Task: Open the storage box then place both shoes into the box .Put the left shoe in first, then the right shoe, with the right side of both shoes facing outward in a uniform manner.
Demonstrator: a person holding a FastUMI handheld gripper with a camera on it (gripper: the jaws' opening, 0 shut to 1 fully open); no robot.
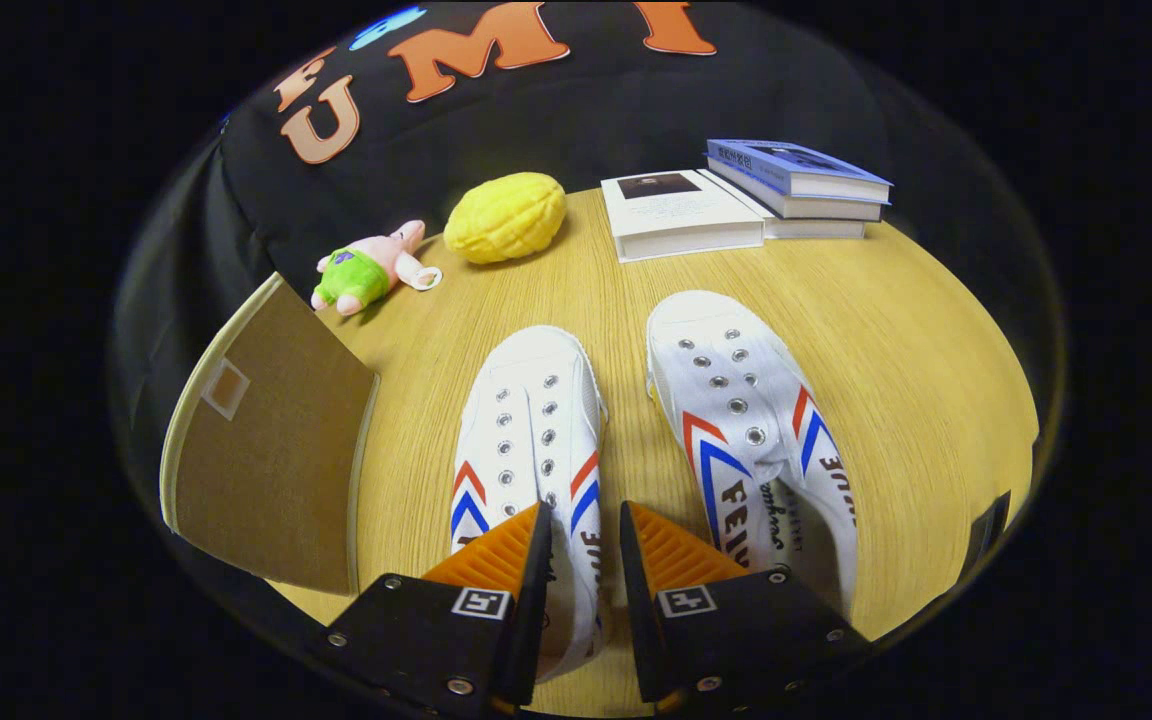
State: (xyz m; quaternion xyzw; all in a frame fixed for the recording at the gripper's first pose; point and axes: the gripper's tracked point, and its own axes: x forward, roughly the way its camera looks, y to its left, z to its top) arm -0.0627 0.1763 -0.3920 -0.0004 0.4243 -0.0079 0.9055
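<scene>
gripper view: we see our hand-held gripper [581, 535] partly open above the right edge of the left shoe [528, 440], its fingers apparently gripping nothing. the right shoe [751, 420] lies just beside it on the bench [916, 350]. the storage box [271, 450], left of the shoes, seems to have its flap open. we judge that both shoes remain to be placed.

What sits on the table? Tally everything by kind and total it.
Shoes: 2
Books: 3
Plush toys: 2
Storage box: 1
Total: 8
The gripper is open over the left shoe's side.
</scene>
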